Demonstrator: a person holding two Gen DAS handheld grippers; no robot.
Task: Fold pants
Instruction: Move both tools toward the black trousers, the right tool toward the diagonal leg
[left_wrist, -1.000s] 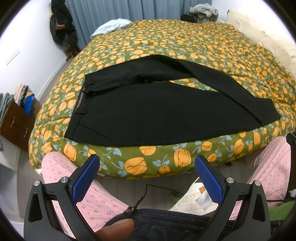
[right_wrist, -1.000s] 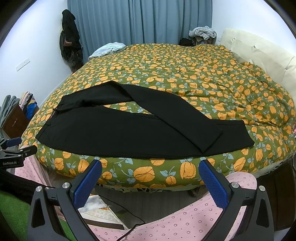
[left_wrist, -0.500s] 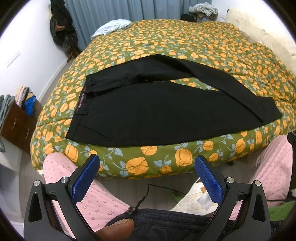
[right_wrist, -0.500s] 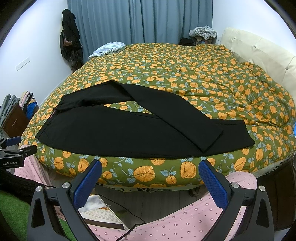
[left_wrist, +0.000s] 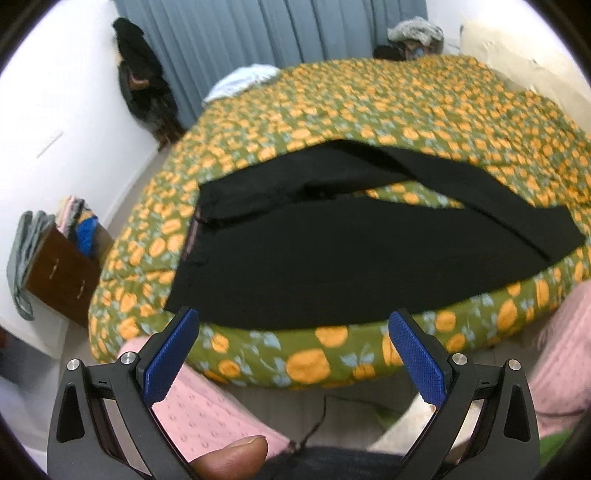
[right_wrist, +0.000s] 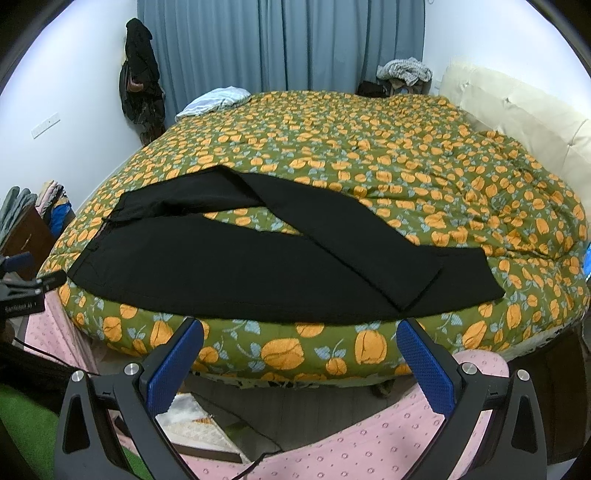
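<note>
Black pants (left_wrist: 332, 258) lie spread on the near edge of a bed with a green quilt with orange flowers (left_wrist: 406, 99). The waistband is at the left, the legs run right, and the far leg lies slanted across the near one. The pants also show in the right wrist view (right_wrist: 229, 269). My left gripper (left_wrist: 293, 356) is open and empty, below the bed's near edge, close to the pants' lower hem. My right gripper (right_wrist: 295, 363) is open and empty, held lower in front of the bed.
The person's pink-clad legs (right_wrist: 369, 435) are below both grippers. A wooden drawer unit with piled clothes (left_wrist: 62, 266) stands at the left. A light blue garment (right_wrist: 216, 99) lies at the bed's far side. A cream headboard (right_wrist: 517, 110) is at the right.
The left gripper has moved up and forward toward the bed edge, so the pants look larger and blurred. The right gripper has barely moved.
</note>
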